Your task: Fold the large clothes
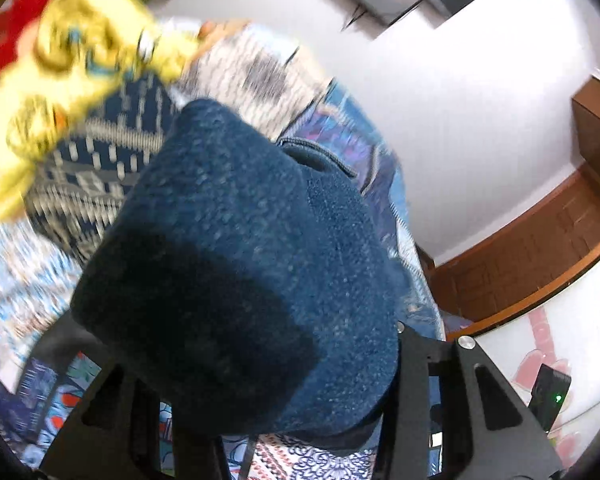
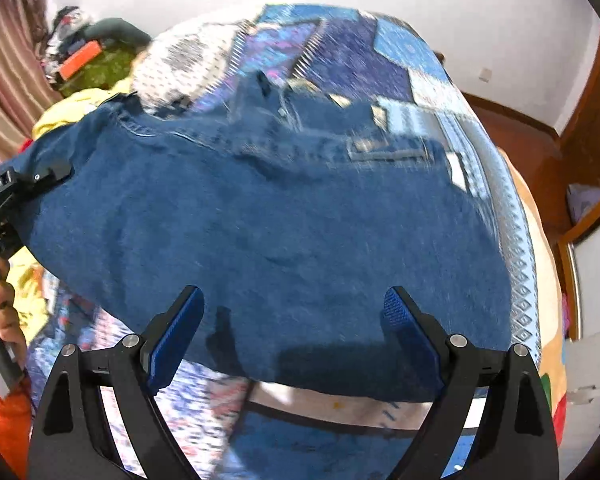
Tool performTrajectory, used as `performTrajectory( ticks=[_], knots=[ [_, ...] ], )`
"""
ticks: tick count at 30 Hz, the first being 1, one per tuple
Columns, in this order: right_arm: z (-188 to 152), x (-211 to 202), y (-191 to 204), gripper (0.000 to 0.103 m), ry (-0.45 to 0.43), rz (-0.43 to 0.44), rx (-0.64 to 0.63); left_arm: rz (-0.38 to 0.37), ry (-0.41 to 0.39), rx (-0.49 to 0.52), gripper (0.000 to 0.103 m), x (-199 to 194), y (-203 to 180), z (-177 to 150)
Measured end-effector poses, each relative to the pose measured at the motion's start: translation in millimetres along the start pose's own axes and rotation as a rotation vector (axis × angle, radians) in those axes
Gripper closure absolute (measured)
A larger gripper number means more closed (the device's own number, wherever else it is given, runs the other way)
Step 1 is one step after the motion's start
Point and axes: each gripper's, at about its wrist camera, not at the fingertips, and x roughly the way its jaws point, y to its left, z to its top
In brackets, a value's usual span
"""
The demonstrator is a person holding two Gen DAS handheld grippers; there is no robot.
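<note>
A bed [image 2: 516, 184] covered by a patterned blue quilt [image 2: 340, 52] is seen in both views, and across its near half a large denim garment [image 2: 260, 220] is spread, its waistband and label toward the far side and its near edge hanging just over the near edge of the bed. The garment's left edge is seen clamped in the left gripper [image 2: 40, 178]; in the left wrist view a thick wad of denim fills the space between the fingers. The right gripper [image 2: 294, 320] is held with its blue pads well apart above the garment's near edge, nothing being gripped.

It is judged that the heavy cloth could be dragged askew if only one side is lifted, and that a bunched, thick bite could slip. A yellow garment [image 2: 80, 100] at the bed's left edge might be caught up in the fold. A pile of other clothes [image 2: 92, 48] lies at the far left corner.
</note>
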Motion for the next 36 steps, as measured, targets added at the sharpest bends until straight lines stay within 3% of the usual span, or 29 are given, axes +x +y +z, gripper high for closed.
performTrajectory(
  ticks=[4,9,14,19,23,27,31,36],
  knots=[
    [9,-3,28,0.013,-0.031,0.058,-0.023,0.044,-0.104,0.074,0.061,-46,-11,4],
    [13,29,70,0.008,0.012,0.122,-0.075,0.112,-0.119,0.153,0.061,-67,-16,2],
    [1,76,85,0.005,0.126,0.126,-0.141,0.200,-0.067,0.256,0.061,-42,-28,-5],
    [-5,78,82,0.004,0.145,0.140,-0.202,0.215,-0.046,0.311,0.061,-20,-49,-3],
    [-10,49,54,0.004,0.104,0.208,-0.145,0.185,-0.049,0.373,0.061,-10,-89,0],
    [-22,19,4,0.004,0.017,0.161,-0.025,0.137,-0.040,0.467,0.064,12,-146,-9],
    [-40,-6,-54,0.004,-0.020,0.084,0.095,0.086,-0.003,0.620,0.066,43,-211,-48],
    [-63,-29,-120,0.004,-0.042,-0.016,0.235,0.031,0.155,0.783,0.066,86,-250,-121]
  ],
)
